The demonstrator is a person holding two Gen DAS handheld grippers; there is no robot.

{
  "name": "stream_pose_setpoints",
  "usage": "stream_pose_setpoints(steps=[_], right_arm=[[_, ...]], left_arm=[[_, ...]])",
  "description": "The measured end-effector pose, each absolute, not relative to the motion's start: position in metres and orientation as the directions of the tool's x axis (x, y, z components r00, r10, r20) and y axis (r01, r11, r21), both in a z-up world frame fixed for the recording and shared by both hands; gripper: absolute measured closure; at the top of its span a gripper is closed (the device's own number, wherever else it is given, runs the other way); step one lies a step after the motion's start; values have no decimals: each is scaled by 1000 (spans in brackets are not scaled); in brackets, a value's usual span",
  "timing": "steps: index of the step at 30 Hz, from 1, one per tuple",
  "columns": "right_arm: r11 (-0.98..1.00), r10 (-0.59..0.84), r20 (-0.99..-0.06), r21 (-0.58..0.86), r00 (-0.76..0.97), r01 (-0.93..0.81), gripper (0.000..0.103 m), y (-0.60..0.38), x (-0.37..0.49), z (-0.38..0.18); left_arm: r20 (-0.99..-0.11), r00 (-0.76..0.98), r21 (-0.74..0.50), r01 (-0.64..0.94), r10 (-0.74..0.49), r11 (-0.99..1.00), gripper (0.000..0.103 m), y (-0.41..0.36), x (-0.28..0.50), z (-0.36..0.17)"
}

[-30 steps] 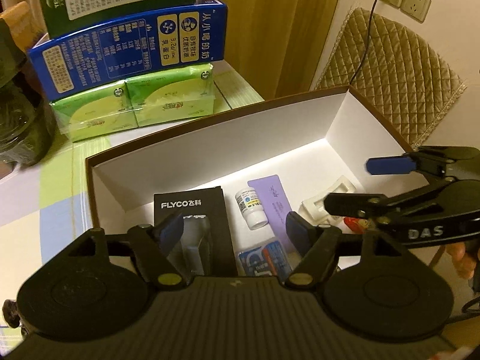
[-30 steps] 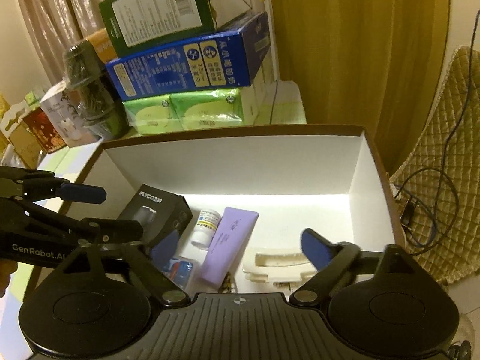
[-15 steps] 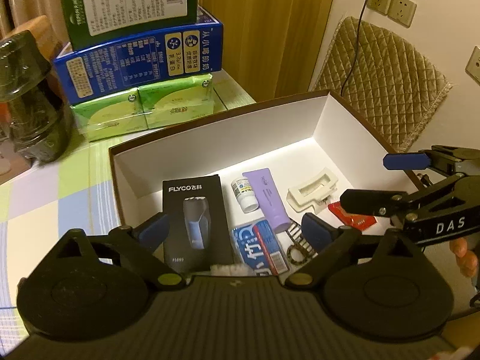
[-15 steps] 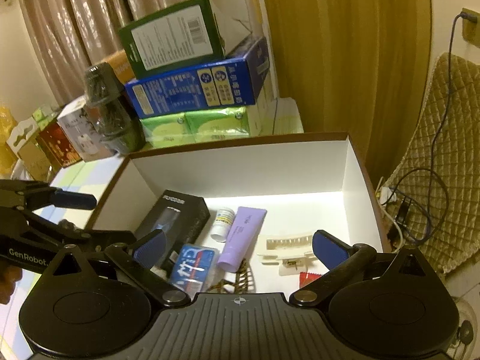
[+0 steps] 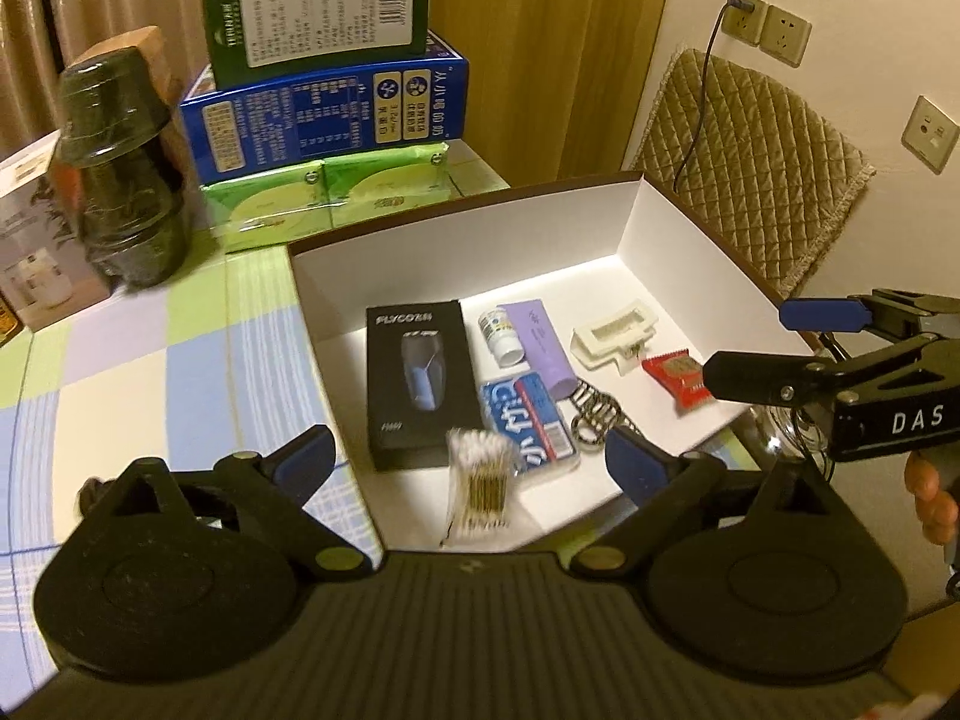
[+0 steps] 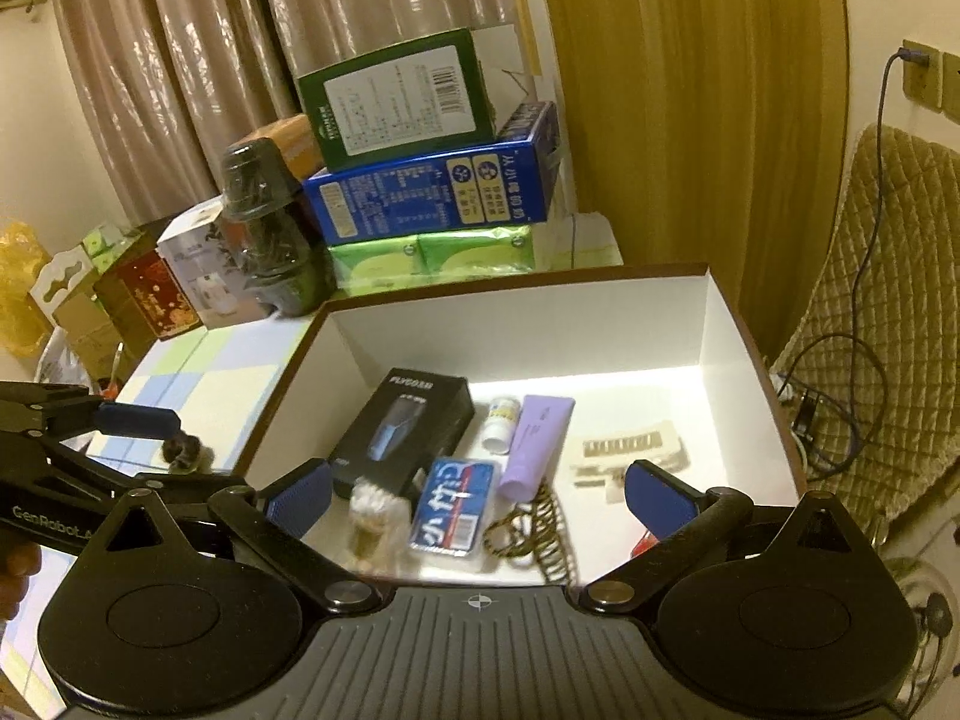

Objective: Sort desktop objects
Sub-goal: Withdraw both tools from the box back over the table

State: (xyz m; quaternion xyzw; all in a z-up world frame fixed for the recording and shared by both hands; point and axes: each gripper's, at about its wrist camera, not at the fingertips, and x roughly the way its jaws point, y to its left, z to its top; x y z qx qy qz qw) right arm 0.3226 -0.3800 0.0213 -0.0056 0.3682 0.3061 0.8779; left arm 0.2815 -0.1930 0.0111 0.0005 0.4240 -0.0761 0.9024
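Observation:
A white box with a brown rim (image 5: 690,234) (image 6: 720,324) sits on the checked tablecloth. Inside lie a black FLYCO shaver box (image 5: 420,378) (image 6: 402,426), a small white bottle (image 5: 501,336), a purple tube (image 5: 543,345) (image 6: 537,444), a blue pack (image 5: 531,420) (image 6: 456,507), a bundle of cotton swabs (image 5: 480,486), a cream clip (image 5: 615,339), a red packet (image 5: 678,378) and a metal hair clip (image 5: 591,414). My left gripper (image 5: 471,459) is open and empty above the box's near edge. My right gripper (image 6: 477,492) is open and empty above the box.
Stacked green, blue and light-green cartons (image 5: 324,114) stand behind the box. A dark wrapped jar (image 5: 120,174) and small boxes (image 6: 150,288) stand at the left. A small dark object (image 6: 186,450) lies on the cloth left of the box. A padded chair (image 5: 750,162) is at the right.
Both grippers have pulled back and up from the box, so more of its contents show. The cotton swab bundle now lies in view at the box's near edge.

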Motion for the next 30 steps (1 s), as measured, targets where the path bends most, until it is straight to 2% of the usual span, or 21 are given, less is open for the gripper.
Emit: stream_pose_setpoints(steps=[10, 30], right_arm=[[810, 537, -658, 228, 528, -540, 2, -364, 279, 25], [774, 537, -735, 232, 415, -590, 2, -302, 209, 3]], left_arm=[[-752, 649, -55, 116, -118, 992, 7, -169, 233, 21], [-790, 606, -80, 42, -89, 996, 6, -97, 163, 5]])
